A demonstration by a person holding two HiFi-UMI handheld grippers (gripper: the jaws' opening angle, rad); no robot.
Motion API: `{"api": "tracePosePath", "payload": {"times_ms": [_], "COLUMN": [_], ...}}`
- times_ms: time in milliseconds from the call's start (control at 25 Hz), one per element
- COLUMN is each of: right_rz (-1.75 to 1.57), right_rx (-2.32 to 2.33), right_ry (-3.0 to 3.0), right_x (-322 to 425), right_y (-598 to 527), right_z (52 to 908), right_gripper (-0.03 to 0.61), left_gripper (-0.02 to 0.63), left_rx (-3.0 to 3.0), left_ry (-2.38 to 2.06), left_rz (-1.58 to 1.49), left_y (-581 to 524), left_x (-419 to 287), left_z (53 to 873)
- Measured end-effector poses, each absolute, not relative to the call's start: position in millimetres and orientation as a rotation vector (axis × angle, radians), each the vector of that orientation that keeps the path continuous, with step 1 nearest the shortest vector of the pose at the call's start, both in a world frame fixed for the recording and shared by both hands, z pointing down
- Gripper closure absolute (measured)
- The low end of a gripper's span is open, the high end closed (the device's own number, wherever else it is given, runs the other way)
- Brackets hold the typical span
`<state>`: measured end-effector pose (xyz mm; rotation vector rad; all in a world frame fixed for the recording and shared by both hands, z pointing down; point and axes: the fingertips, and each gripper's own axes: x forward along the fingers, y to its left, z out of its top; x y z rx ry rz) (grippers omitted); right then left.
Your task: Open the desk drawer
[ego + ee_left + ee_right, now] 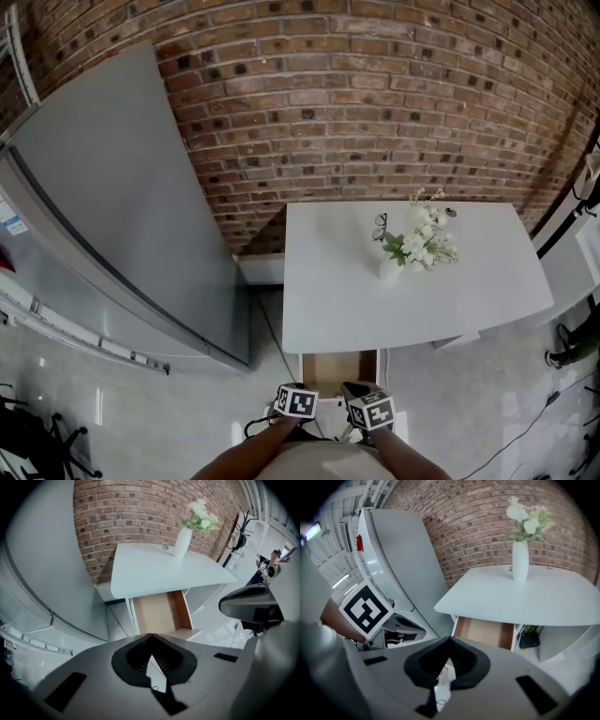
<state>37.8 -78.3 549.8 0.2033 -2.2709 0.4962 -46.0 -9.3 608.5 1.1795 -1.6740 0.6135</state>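
White vase (390, 268) (holding flowers (424, 240)) stands on desk (347, 309) above drawer (337, 368).

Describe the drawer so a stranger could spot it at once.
Against the brick wall stands a white desk with a flower vase. Under its near edge, at the left end, the drawer is pulled out: the only wood-brown open box there.

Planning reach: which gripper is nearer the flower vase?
Right. The right gripper is in front of the open drawer, toward the vase side; the left gripper sits further left.
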Motion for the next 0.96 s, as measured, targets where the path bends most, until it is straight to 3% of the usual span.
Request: {"api": "tracePosePath", "payload": {"times_ms": [960], "right_rz": [0.504], "right_rx": [0.154], "right_ry": [-2.262], "right_x": [48], "right_y": [-55], "right_z": [547], "right_gripper": [0.563], "left_gripper": [0.607], "left_rx": [1.174], "left_ry": [-1.634], "left_rz": [0.628], "left_y": [7], "left_x": [-26], "left_z": [618]}}
